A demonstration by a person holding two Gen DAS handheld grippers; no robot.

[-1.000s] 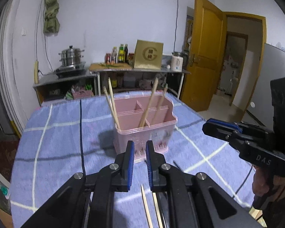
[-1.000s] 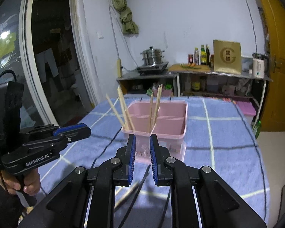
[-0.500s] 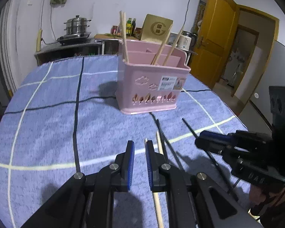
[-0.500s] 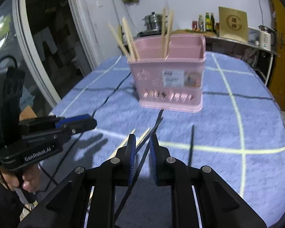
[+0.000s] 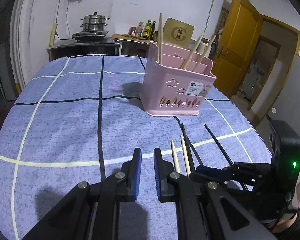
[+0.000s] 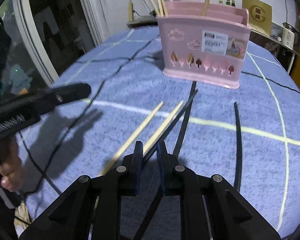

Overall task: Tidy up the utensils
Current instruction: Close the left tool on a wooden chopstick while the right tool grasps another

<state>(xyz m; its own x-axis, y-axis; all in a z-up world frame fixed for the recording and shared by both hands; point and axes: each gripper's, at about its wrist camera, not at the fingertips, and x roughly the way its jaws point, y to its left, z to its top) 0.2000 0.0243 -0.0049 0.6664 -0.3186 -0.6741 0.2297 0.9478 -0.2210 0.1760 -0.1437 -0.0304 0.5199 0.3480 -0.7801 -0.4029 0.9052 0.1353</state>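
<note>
A pink utensil basket stands on the blue checked tablecloth, with several wooden chopsticks upright in it; it also shows in the right wrist view. Two wooden chopsticks and three black chopsticks lie loose on the cloth in front of it. My right gripper is low over them, its narrow gap above a wooden and a black chopstick, gripping nothing. My left gripper hovers nearly closed and empty, just left of the loose chopsticks.
The table's edges curve away on both sides. A counter with a steamer pot, bottles and a gold box stands behind the table. A yellow door is at the right. A glass door is at the left.
Both grippers dropped from above the basket to low over the cloth in front of it. The right gripper has come down over the loose chopsticks.
</note>
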